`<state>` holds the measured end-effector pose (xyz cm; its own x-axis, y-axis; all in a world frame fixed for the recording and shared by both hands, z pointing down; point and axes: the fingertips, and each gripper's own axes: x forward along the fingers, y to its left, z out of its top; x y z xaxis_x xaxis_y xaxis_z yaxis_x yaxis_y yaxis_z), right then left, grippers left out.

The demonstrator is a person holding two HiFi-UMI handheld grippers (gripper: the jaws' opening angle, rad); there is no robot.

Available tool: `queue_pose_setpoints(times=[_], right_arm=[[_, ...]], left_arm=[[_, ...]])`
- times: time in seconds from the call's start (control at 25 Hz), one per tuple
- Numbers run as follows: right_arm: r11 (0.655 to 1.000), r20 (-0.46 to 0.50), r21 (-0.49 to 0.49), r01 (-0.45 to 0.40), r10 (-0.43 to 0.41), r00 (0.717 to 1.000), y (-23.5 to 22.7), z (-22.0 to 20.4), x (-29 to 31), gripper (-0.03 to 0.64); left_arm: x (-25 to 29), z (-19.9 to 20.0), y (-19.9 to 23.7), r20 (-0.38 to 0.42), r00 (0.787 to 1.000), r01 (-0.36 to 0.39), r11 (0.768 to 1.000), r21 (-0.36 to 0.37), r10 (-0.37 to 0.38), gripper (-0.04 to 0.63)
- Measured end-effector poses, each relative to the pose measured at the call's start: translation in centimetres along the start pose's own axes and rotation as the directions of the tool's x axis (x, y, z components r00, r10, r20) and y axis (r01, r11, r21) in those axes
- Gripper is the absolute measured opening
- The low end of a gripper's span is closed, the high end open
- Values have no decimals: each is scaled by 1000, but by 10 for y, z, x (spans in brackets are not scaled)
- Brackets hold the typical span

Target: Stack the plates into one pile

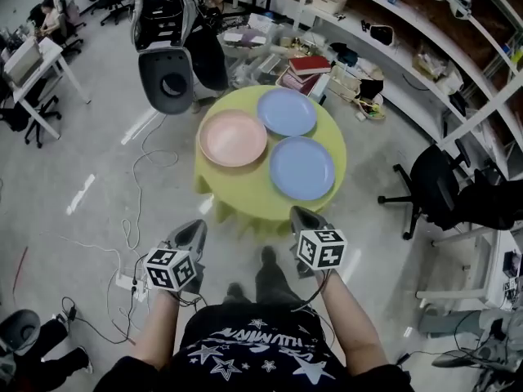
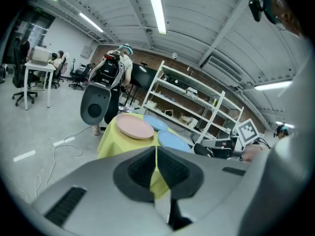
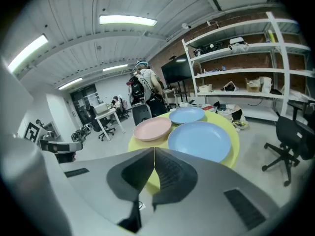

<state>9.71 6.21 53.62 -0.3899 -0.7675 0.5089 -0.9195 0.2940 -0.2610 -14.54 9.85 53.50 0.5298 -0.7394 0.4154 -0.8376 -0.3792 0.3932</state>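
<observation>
Plate-stacking needs the closed, empty left tool (image 1: 189, 232) and right tool (image 1: 304, 217) opened before nipping the rim of the near blue plate (image 1: 301, 167).

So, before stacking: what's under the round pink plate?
The round pink plate rests directly on a draped yellow-green cloth; whatever stands beneath that cloth is covered.

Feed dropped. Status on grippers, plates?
Left gripper and right gripper shut, empty, short of table. Pink plate, far blue plate, near blue plate unstacked. Nothing in the way.
</observation>
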Motion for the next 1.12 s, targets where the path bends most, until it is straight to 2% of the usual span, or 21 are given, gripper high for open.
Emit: queue_pose_setpoints(times=[0.2, 0.4, 0.8, 1.12], right_arm=[[997, -18, 1, -80, 80, 997, -10, 28, 35, 15], [997, -21, 14, -81, 81, 996, -43, 50, 65, 15], [998, -93, 60, 3, 3, 996, -143, 63, 91, 15], [994, -159, 54, 99, -89, 983, -214, 48, 100, 17]], left_arm=[[15, 23, 8, 27, 997, -67, 997, -32, 68, 23], [41, 38, 15, 33, 993, -113, 992, -51, 115, 23], [113, 53, -10, 0, 992, -124, 990, -62, 124, 22], [153, 53, -32, -22, 992, -124, 990, -63, 123, 23]])
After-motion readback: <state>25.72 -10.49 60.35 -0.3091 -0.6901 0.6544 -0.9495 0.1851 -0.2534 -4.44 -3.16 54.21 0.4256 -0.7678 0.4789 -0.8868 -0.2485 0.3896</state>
